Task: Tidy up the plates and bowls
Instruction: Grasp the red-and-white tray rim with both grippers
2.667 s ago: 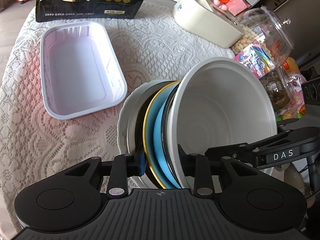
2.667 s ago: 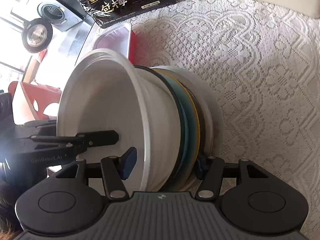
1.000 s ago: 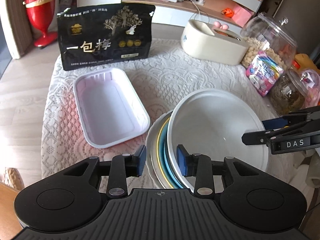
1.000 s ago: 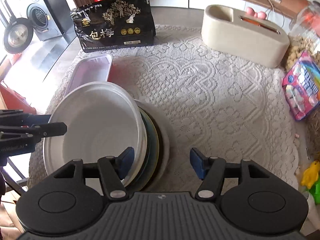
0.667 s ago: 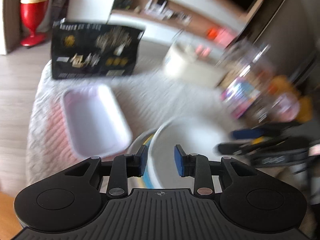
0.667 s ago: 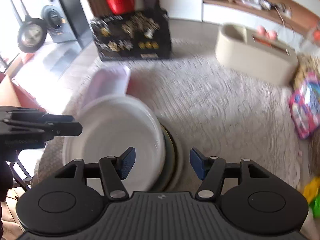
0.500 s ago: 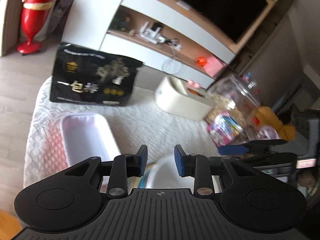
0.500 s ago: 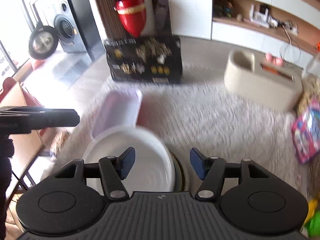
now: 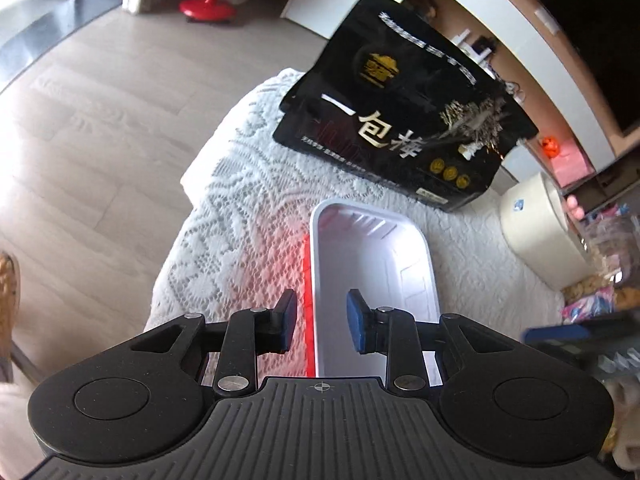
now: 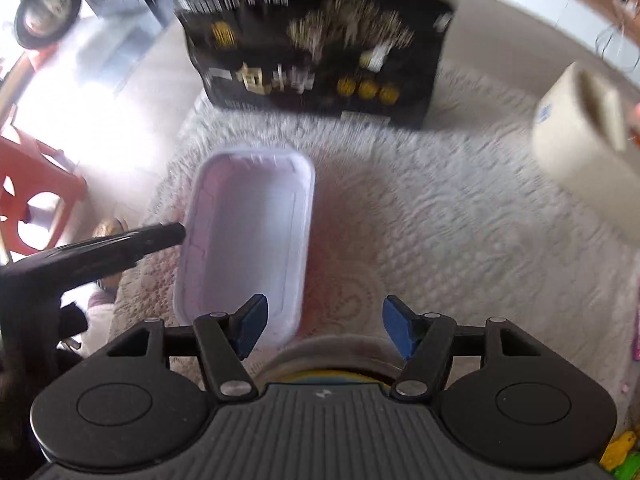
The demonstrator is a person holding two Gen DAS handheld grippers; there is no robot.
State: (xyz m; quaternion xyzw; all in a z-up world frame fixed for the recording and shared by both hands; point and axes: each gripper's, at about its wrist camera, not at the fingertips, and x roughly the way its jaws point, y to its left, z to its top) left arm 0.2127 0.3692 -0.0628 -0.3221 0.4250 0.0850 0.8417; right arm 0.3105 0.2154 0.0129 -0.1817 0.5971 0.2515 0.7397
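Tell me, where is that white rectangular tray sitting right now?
The white tray lies on the lace tablecloth, just in front of the black snack bag; in the left wrist view it sits straight ahead of the left claw.

Open, empty right claw (image 10: 322,330) above lace cloth (image 10: 440,248), beside white tray (image 10: 244,240).

My left gripper (image 9: 320,322): matte black body, ribbed grey-black top plate with a small crosshair mark at its front edge. Two round raised discs flank it. Black linkage arms, silver screw heads at the pivots. Fingers (image 9: 358,326) end in blue ribbed pads. My right gripper (image 10: 322,326): same build, same silver screws, blue pads on its fingers (image 10: 250,326), a small pale logo on the ribbed plate.
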